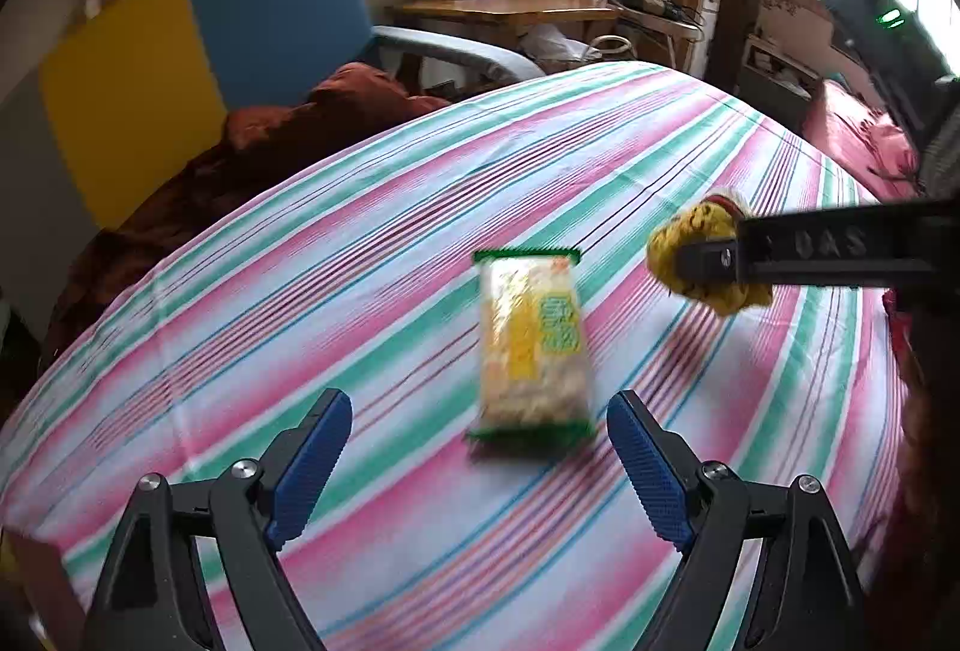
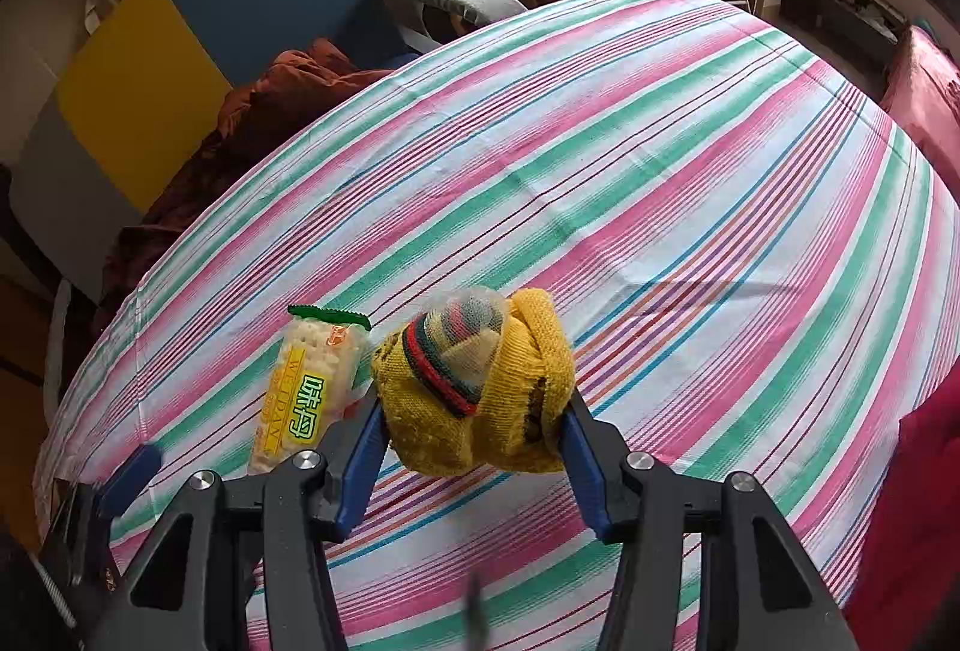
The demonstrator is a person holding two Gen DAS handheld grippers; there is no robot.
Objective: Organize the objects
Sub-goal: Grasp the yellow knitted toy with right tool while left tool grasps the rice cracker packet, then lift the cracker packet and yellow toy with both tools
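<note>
A blue-and-yellow armchair (image 2: 198, 21) and rust blanket (image 2: 282, 93) crowd the striped bed (image 2: 660, 171) at upper left. The right hand-held gripper (image 2: 474, 411) clenches a rolled yellow sock (image 2: 480, 381); the snack packet (image 1: 531, 345) lies on the bed between the spread, empty fingers of the left hand-held gripper (image 1: 480, 447).
</note>
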